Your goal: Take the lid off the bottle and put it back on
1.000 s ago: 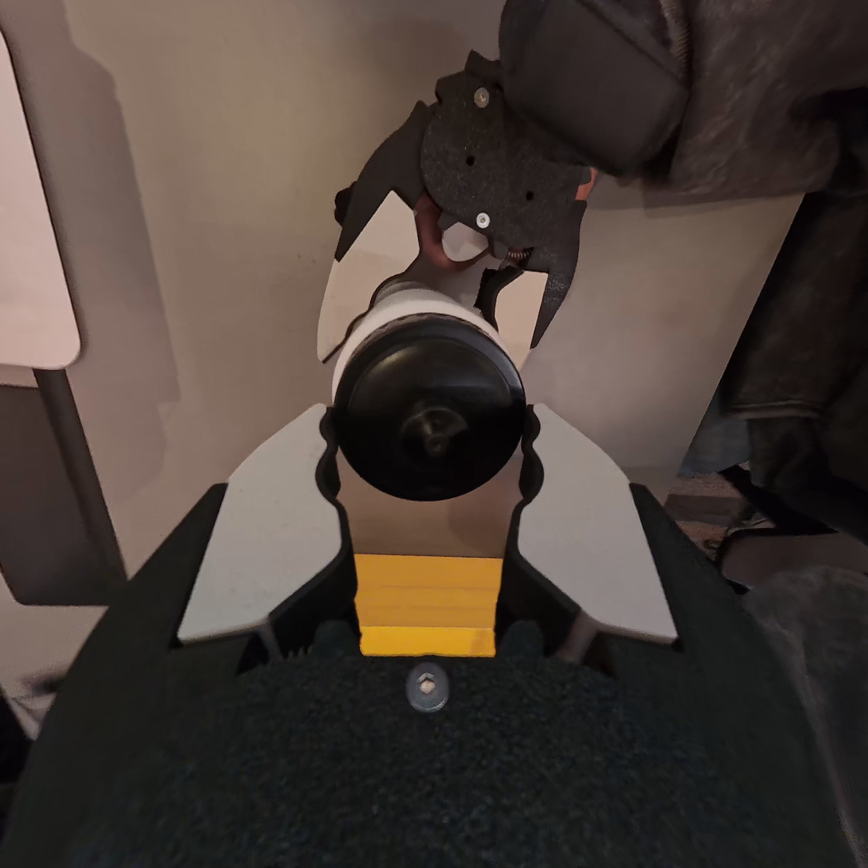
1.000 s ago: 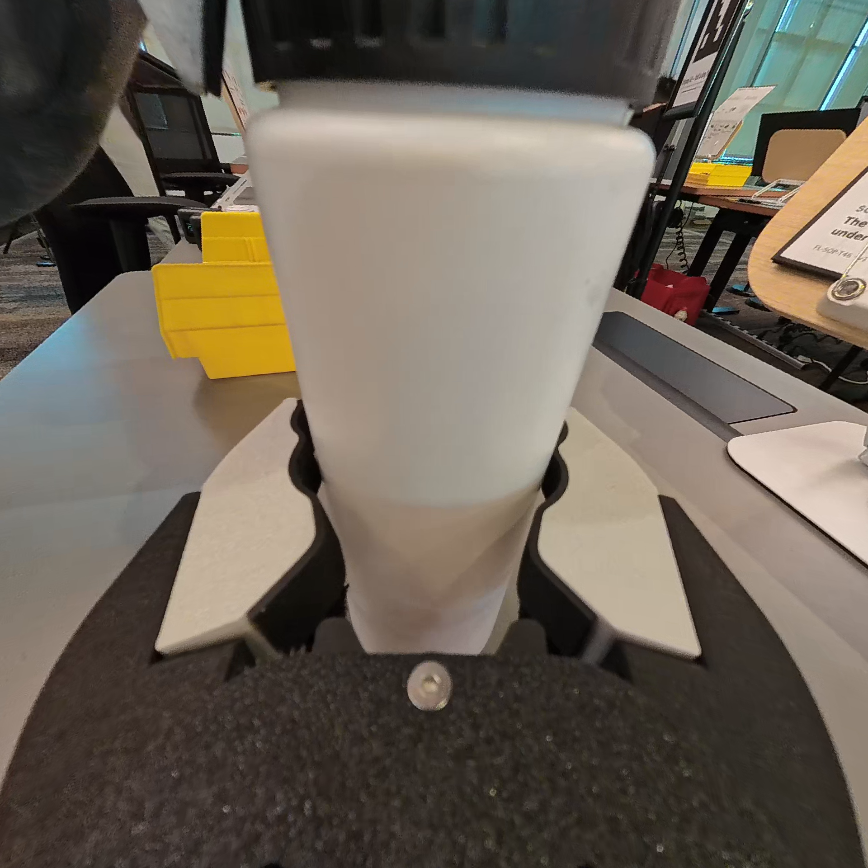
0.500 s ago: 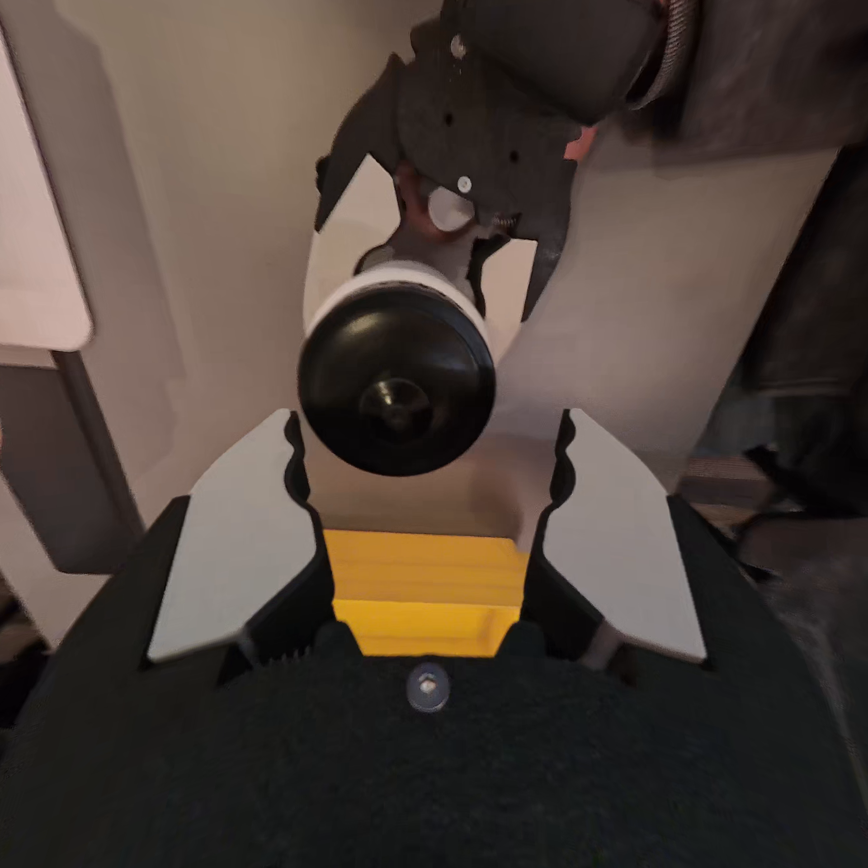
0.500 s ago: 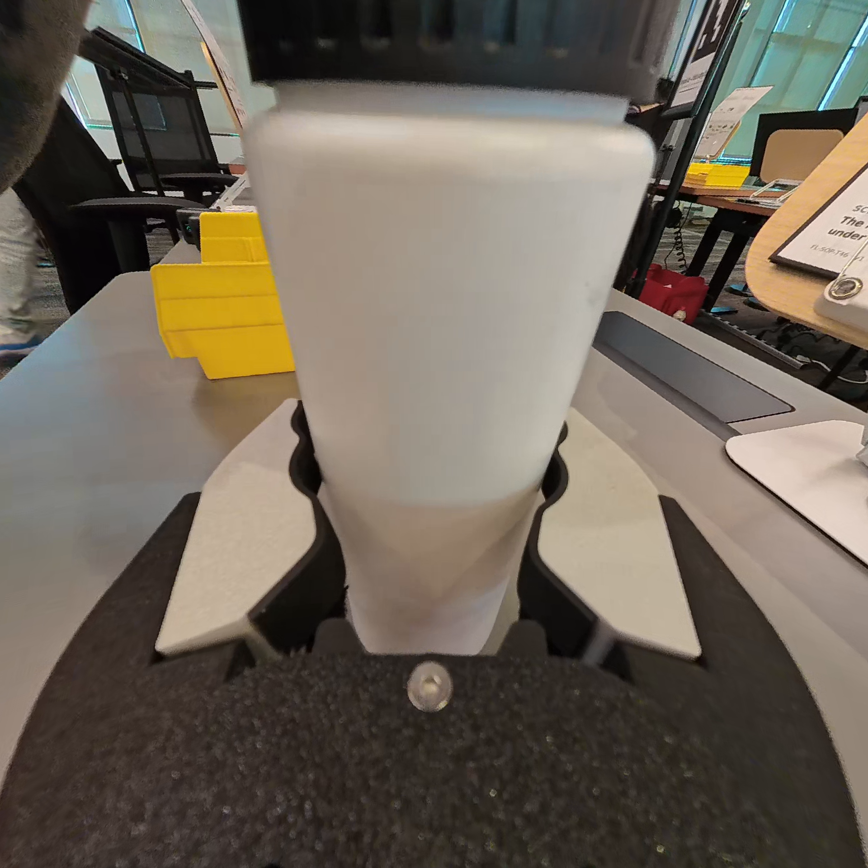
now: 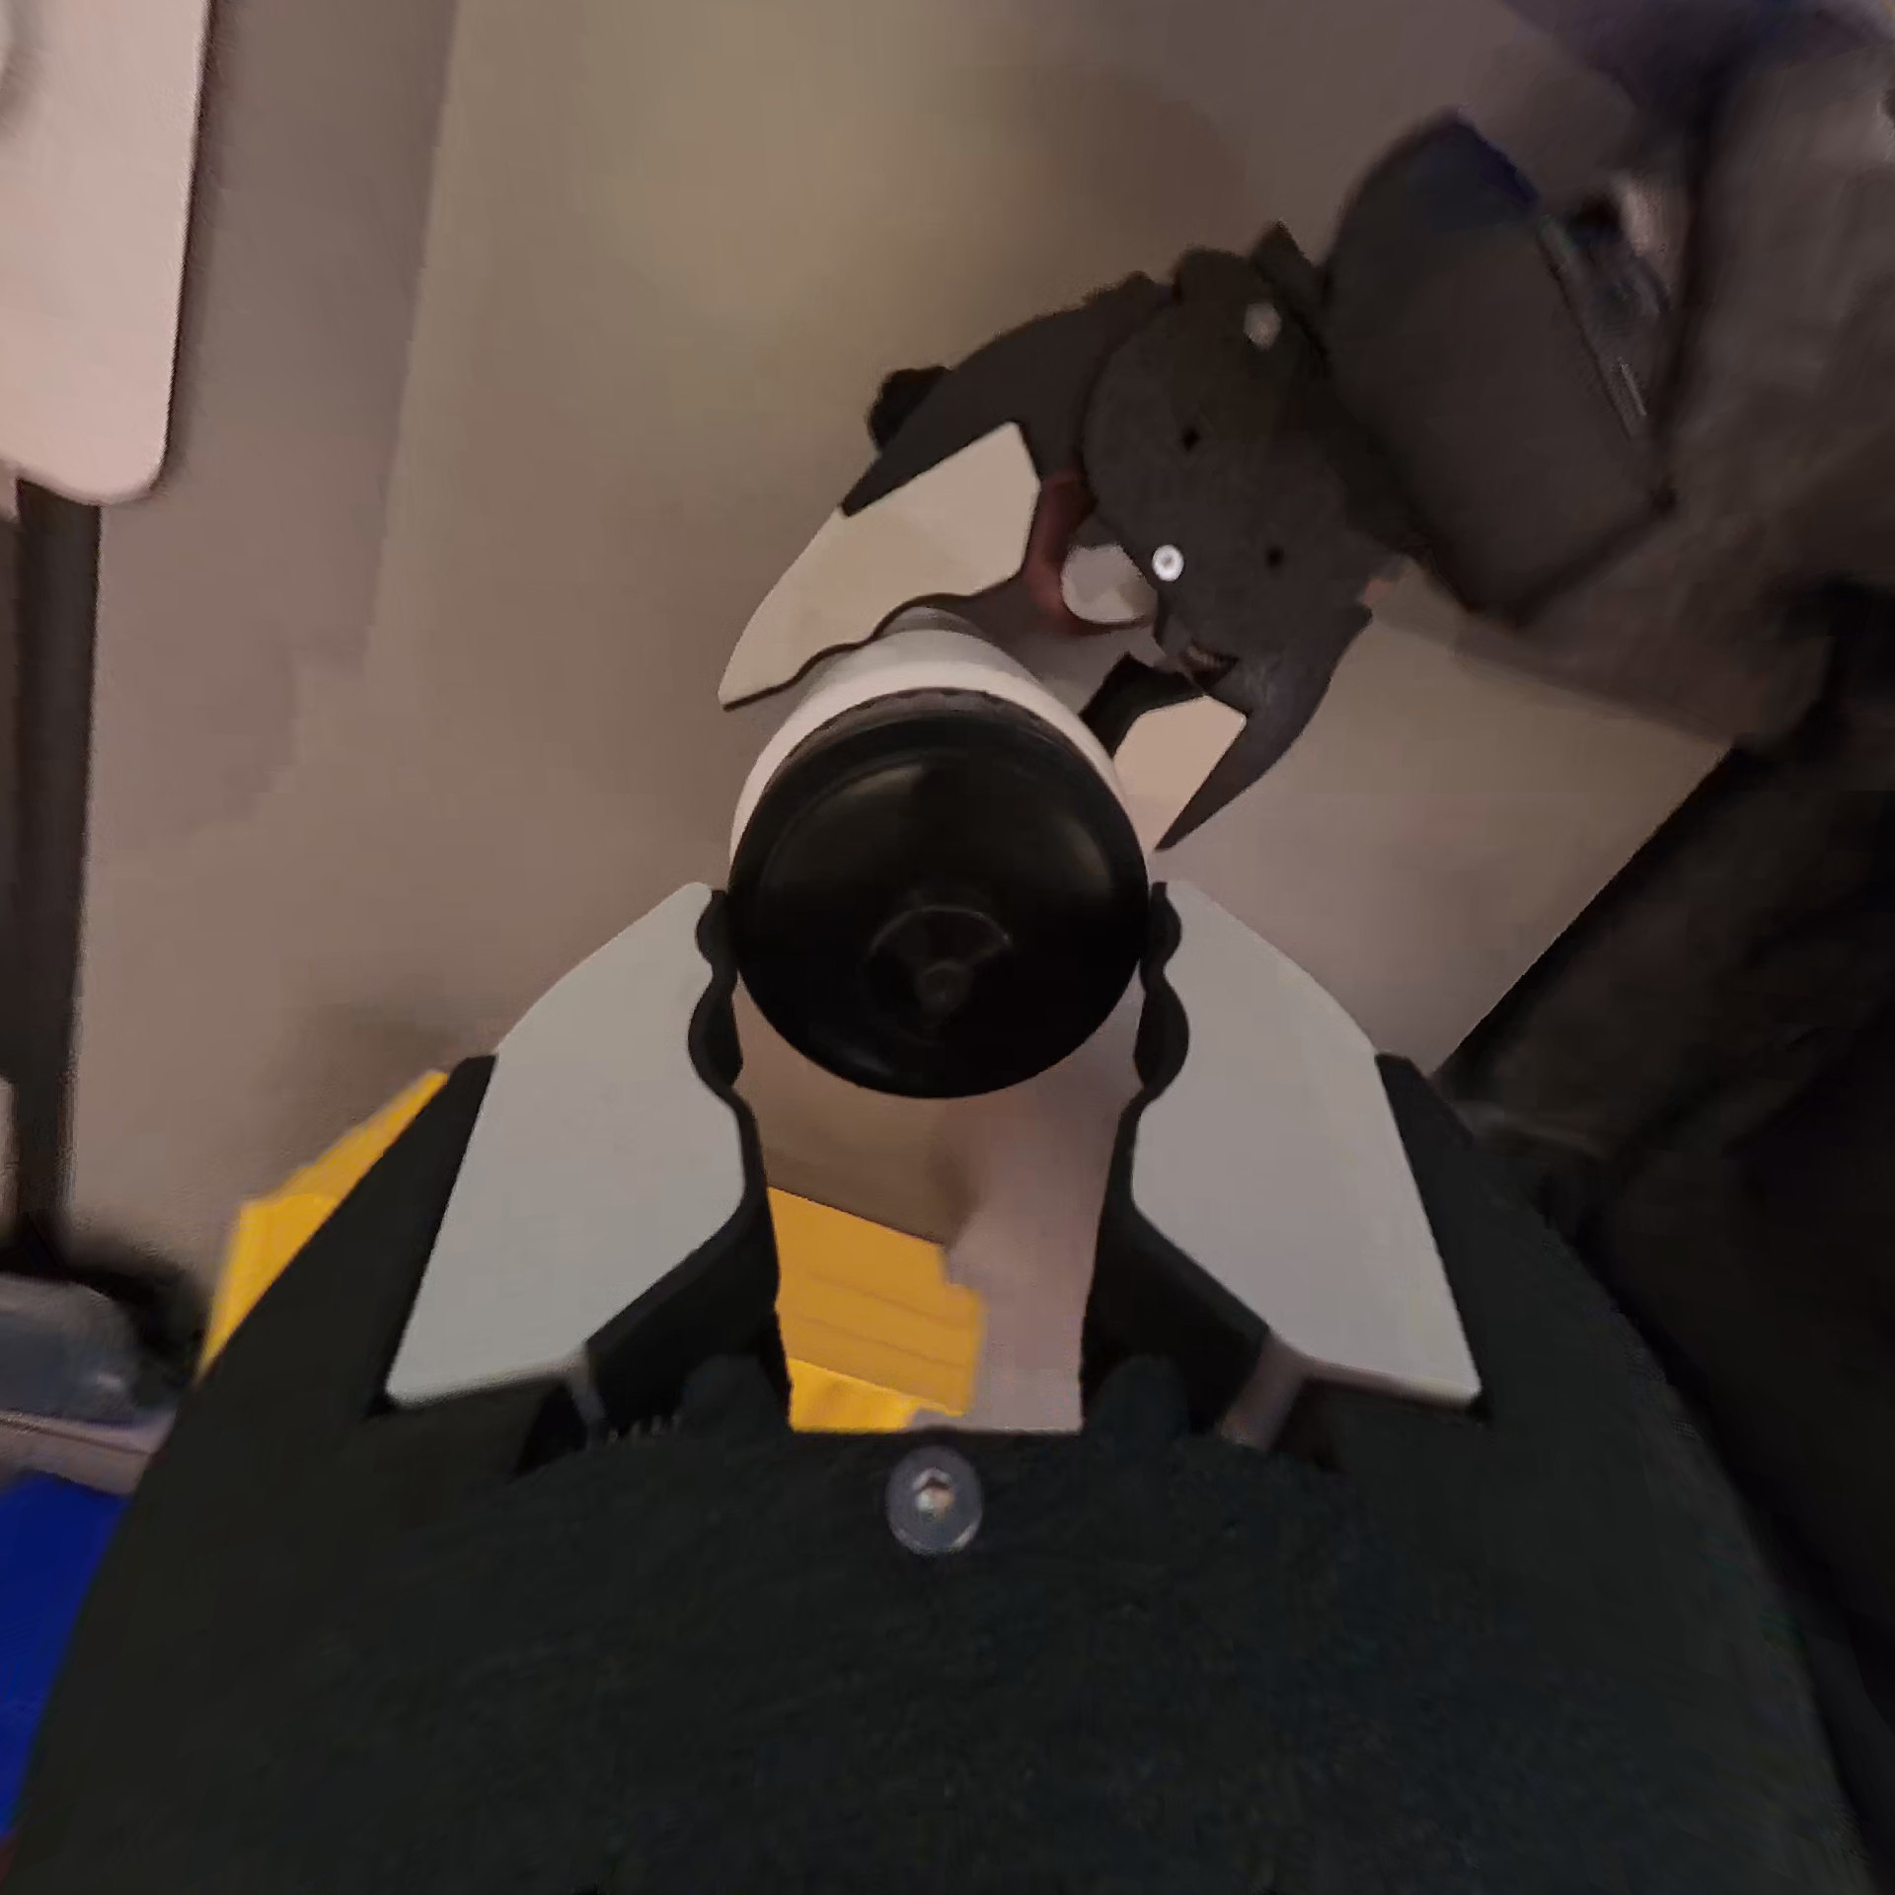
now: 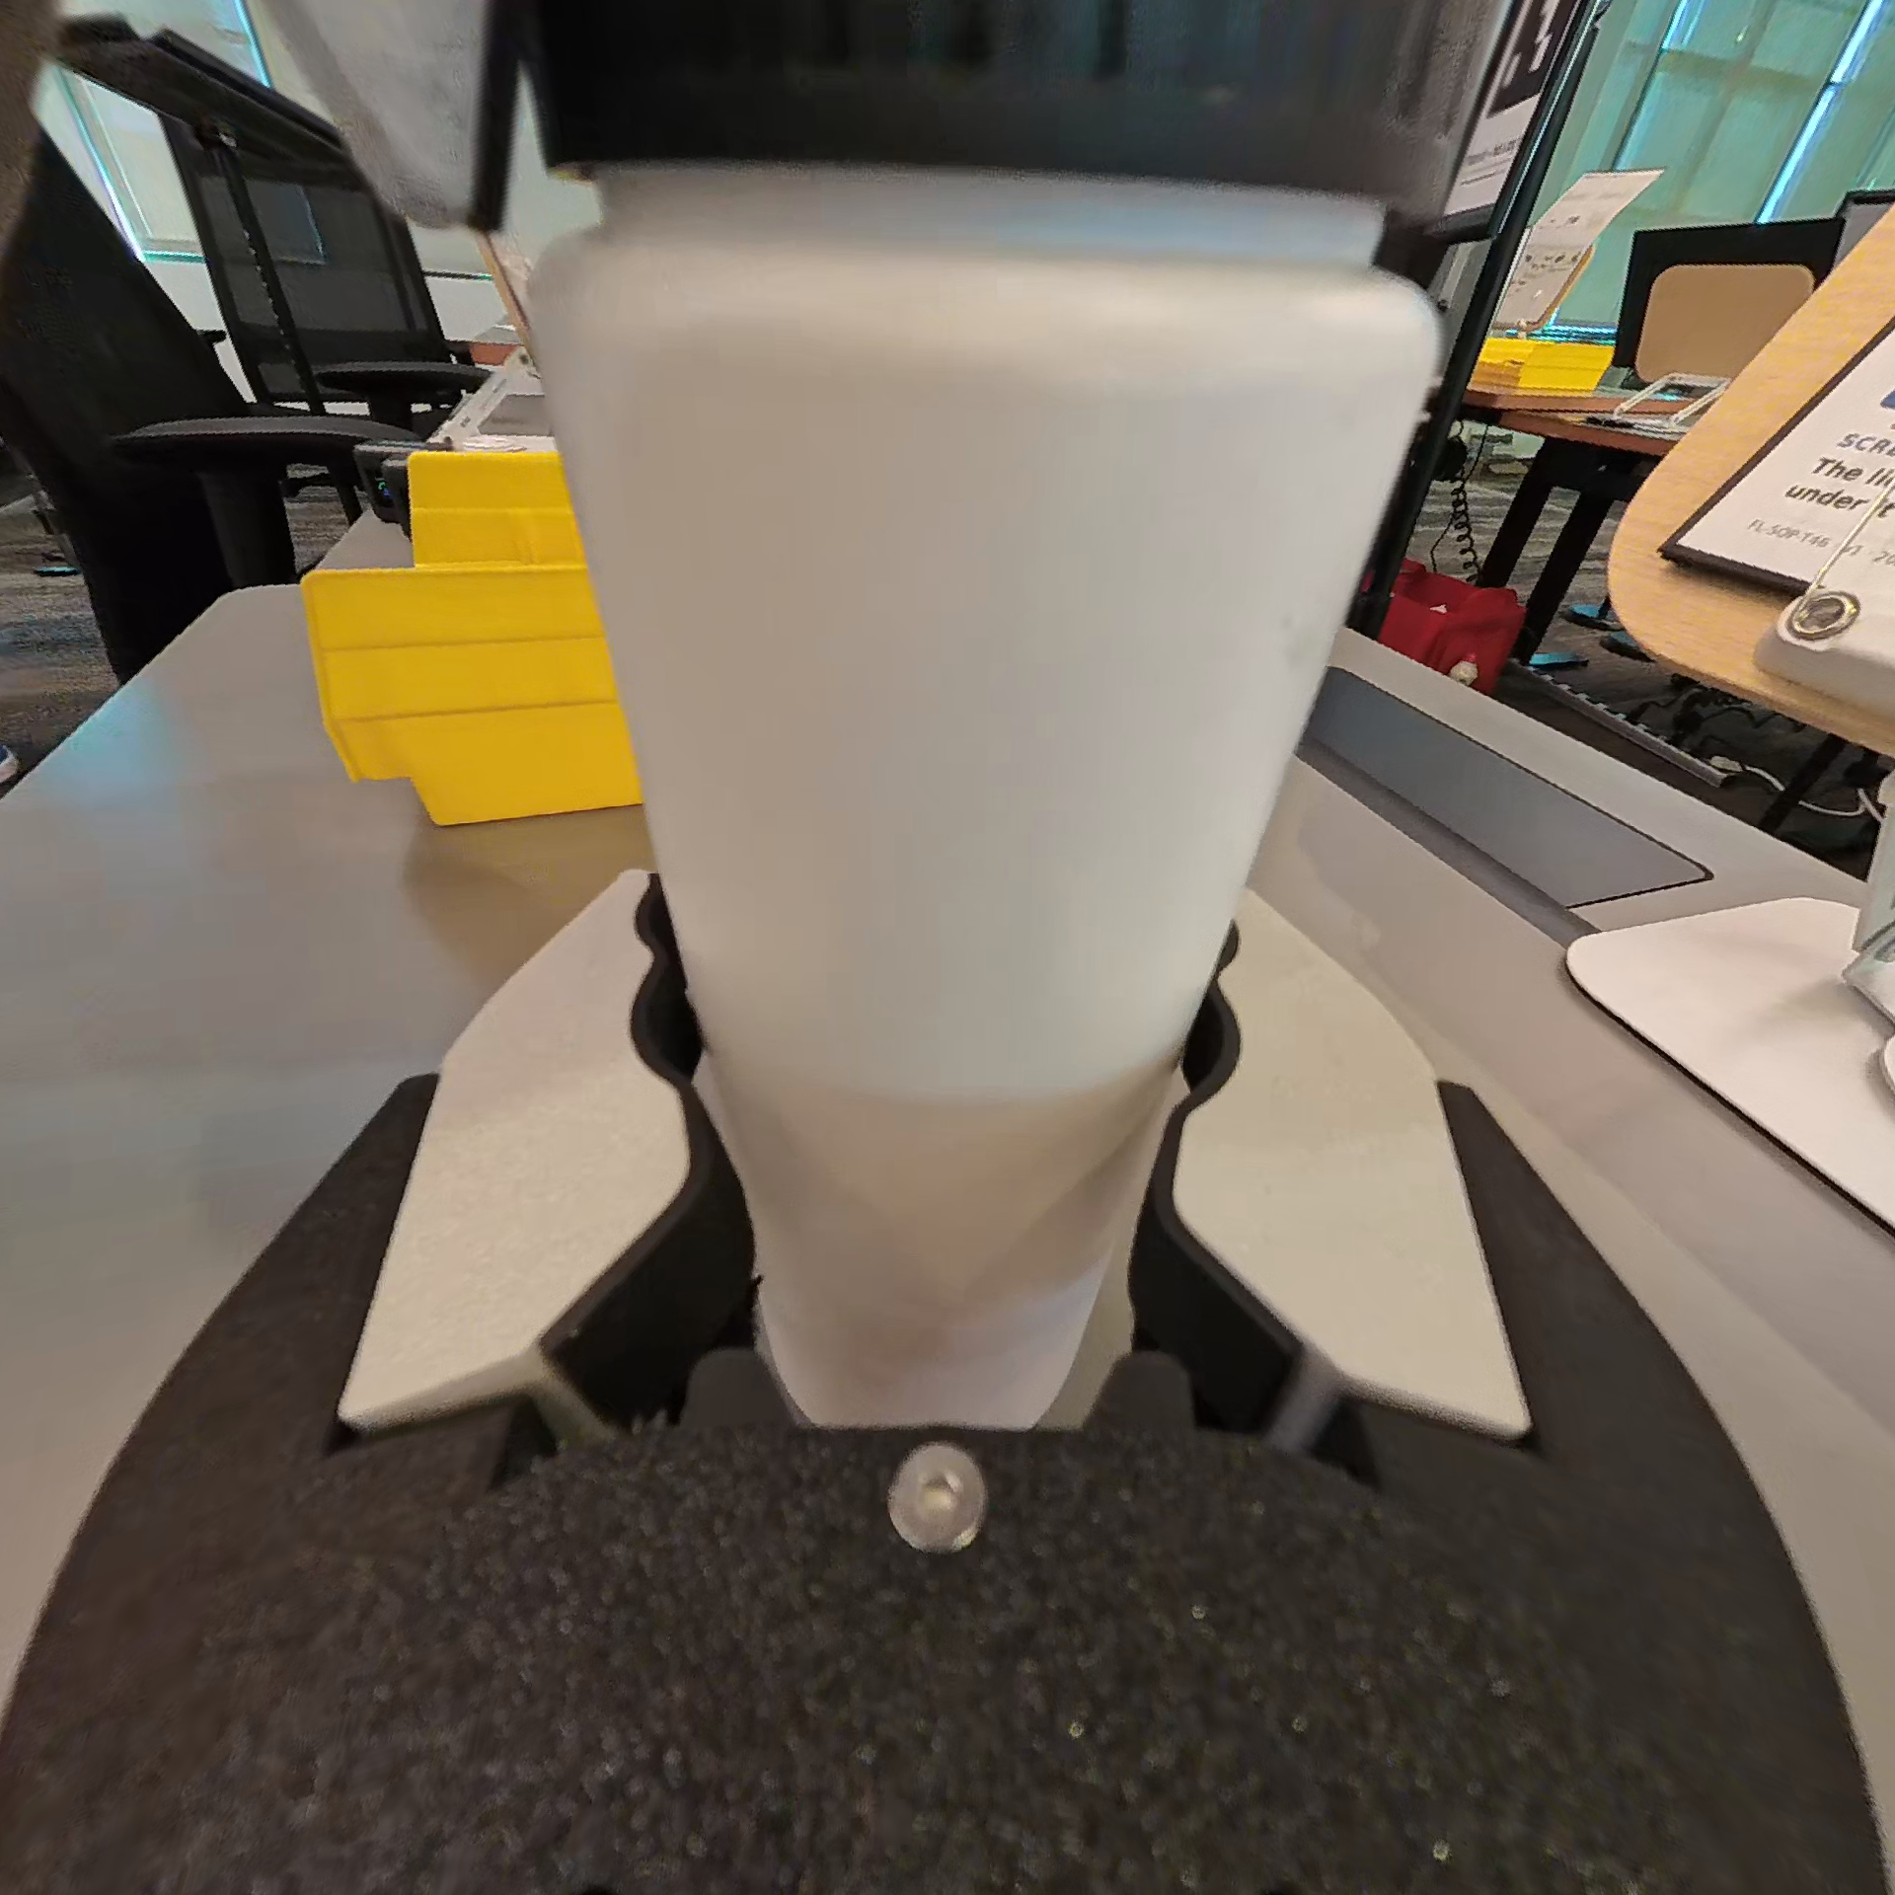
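A white bottle (image 6: 974, 656) stands upright, the right gripper (image 6: 938, 1036) clamped around its lower body. Above it, the left gripper (image 5: 938, 979) appears, through blur, to pinch the black lid (image 5: 935, 902). Both look rigid and smooth, so grip the lid's rim.

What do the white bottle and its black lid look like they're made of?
The bottle looks like matte white plastic or coated metal: smooth, even, with no glare. The lid looks like glossy black plastic, showing a soft sheen and a moulded hub in its middle. Blur leaves both uncertain.
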Demonstrator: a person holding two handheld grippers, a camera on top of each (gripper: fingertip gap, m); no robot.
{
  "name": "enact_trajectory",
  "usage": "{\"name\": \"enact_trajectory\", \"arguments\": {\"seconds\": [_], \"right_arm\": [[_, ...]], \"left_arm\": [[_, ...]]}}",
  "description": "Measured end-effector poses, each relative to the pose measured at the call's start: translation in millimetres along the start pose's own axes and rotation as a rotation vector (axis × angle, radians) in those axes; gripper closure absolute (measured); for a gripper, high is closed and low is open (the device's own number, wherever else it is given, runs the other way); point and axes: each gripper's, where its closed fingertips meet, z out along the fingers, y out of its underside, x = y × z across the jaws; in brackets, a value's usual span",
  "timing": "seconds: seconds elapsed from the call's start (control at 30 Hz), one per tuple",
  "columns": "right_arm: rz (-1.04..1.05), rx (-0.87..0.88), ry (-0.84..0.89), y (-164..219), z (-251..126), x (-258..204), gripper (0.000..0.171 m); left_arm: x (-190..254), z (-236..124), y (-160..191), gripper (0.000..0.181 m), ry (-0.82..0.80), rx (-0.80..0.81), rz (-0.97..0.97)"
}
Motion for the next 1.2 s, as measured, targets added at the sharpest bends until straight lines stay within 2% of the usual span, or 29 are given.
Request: {"name": "enact_trajectory", "arguments": {"seconds": [0.07,0.13,0.27,0.33,0.4,0.43,0.57,0.67,0.8,0.87,0.97,1.0,1.2], "right_arm": [[-0.003,0.0,0.006,0,0,0,0.076],[-0.007,0.001,0.0,0,-2,0,0.076],[-0.003,-0.002,-0.007,0,-2,-1,0.077],[-0.002,0.001,-0.009,0,0,-1,0.077],[-0.001,0.002,-0.012,0,1,0,0.077],[-0.001,0.002,-0.013,0,1,0,0.077],[-0.004,0.002,-0.012,0,0,-1,0.077],[-0.005,-0.002,-0.007,0,0,0,0.077],[0.0,-0.005,0.003,1,1,1,0.077],[0.0,-0.001,0.005,0,1,1,0.076],[-0.006,-0.004,-0.002,1,-1,0,0.077],[-0.006,-0.003,-0.001,1,-1,0,0.077],[-0.001,0.001,-0.005,0,1,0,0.077]], "left_arm": [[1,0,-2,0.106,-0.028,0.04,-0.127],[4,0,-3,0.105,-0.047,0.063,-0.114],[8,-2,3,0.09,-0.018,-0.006,0.133],[5,-5,3,0.093,-0.023,-0.015,0.268],[5,-5,-1,0.08,-0.006,-0.013,0.352],[4,-5,-1,0.08,-0.002,-0.031,0.374],[-1,-1,-3,0.106,-0.019,-0.084,0.422],[-1,-1,-2,0.106,-0.033,-0.107,0.32],[-2,-1,-3,0.106,-0.05,-0.087,-0.052],[-2,-1,-5,0.106,-0.073,-0.053,-0.143],[3,-2,-5,0.105,-0.051,-0.036,-0.092],[6,-4,-4,0.099,-0.023,-0.043,-0.051],[1,-6,7,0.087,-0.013,-0.084,0.299]]}}
